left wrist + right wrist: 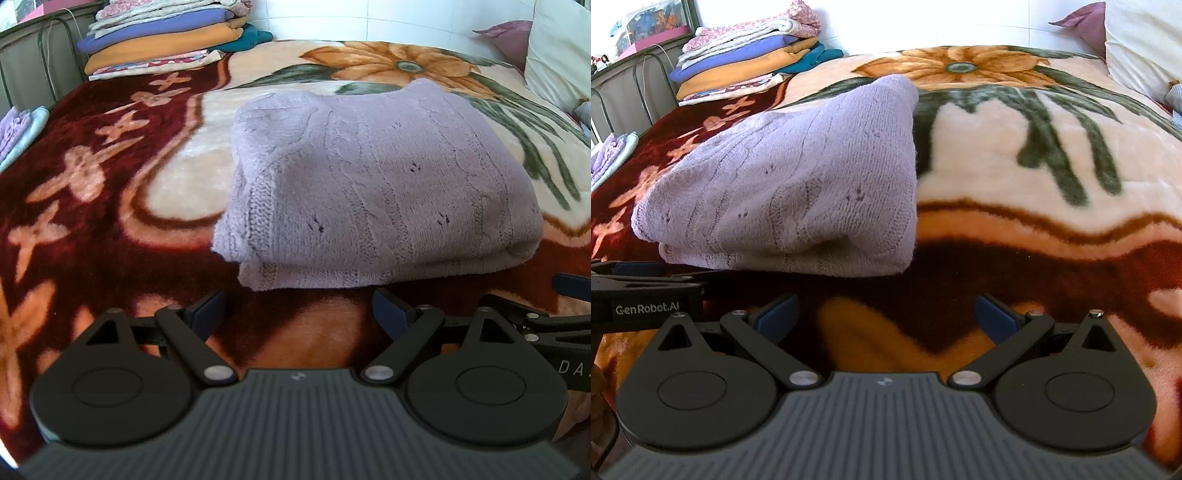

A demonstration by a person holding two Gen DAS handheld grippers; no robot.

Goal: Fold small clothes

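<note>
Left tool (299,308) wide, empty; right tool (886,314) wide, empty; folded lilac sweater (376,192) just ahead, untouched.

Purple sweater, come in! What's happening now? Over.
Left gripper and right gripper both open, empty. Folded lilac knitted sweater lies apart ahead on flowered plush blanket. Nothing in the way.
</note>
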